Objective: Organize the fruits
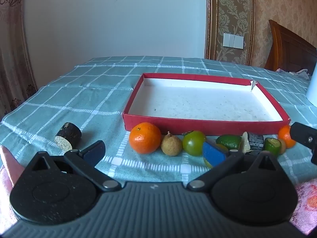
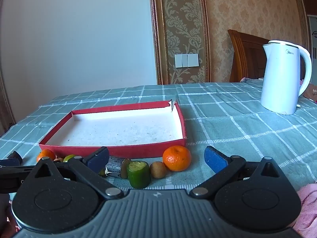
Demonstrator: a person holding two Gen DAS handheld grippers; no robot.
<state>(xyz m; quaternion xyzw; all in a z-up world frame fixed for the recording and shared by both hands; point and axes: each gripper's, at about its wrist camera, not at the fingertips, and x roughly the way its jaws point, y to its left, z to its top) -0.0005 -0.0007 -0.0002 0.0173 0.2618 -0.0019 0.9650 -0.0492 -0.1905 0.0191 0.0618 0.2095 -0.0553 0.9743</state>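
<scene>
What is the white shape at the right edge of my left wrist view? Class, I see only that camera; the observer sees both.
Observer: A white electric kettle, upright on the tablecloth, right of the red box and apart from it.
Operator: I see one finger of the right gripper. What is its state?
Observer: The right gripper is open and holds nothing.
Operator: That finger hides part of an orange fruit.
Observer: It is a whole mandarin, lying on the cloth outside the box, by its near right corner.
</scene>
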